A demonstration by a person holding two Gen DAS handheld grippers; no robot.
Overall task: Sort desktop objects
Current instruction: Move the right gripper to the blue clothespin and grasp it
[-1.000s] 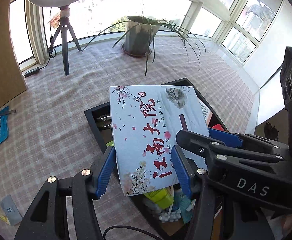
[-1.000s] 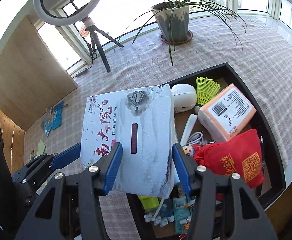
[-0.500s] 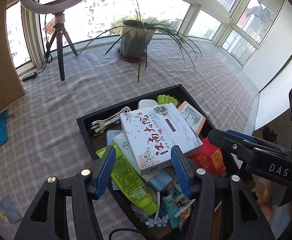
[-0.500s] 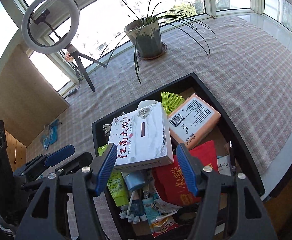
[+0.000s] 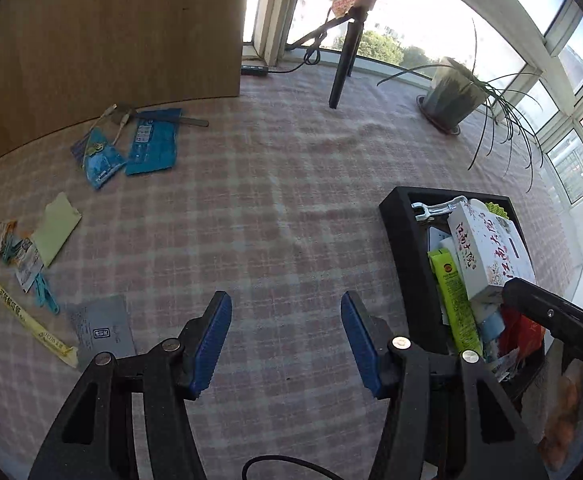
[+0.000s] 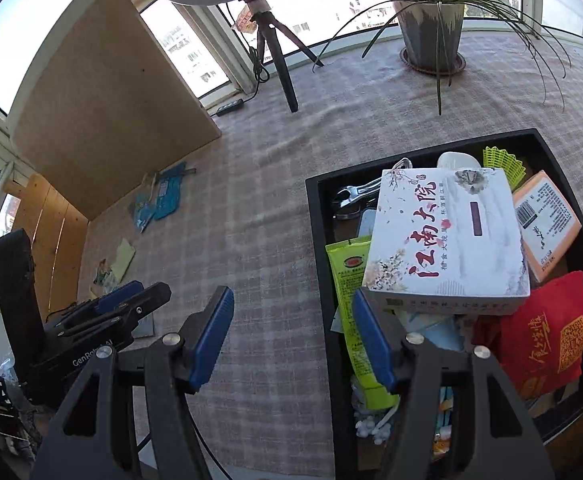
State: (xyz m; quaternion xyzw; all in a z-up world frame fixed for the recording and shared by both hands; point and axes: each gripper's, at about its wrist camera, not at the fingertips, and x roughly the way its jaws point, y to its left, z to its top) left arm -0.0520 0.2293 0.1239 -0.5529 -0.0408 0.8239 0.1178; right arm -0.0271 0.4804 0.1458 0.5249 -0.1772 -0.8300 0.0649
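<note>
A white box with red calligraphy [image 6: 447, 240] lies on top of the pile in the black tray [image 6: 315, 216]. Around it are a green tube [image 6: 347, 280], a red pouch [image 6: 543, 340] and an orange pack [image 6: 547, 224]. My right gripper [image 6: 291, 300] is open and empty, hanging over the cloth at the tray's left rim. My left gripper [image 5: 285, 312] is also open and empty above bare checked cloth, with the tray [image 5: 399, 232] and box [image 5: 487, 248] to its right. Loose blue packets [image 5: 151, 144], a green note [image 5: 57, 228], a grey card [image 5: 101, 328] and a yellow strip [image 5: 27, 320] lie to its left.
A potted plant [image 6: 431, 28] and a ring-light tripod [image 6: 279, 60] stand at the back by the windows. A wooden board [image 5: 111, 40] leans at the back left. A metal wrench [image 5: 437, 209] lies in the tray's far corner. The table's edge runs just right of the tray.
A second ago the white box was up between both grippers; now it lies in the tray. Both grippers have swung left away from it, the left one furthest, out over the cloth.
</note>
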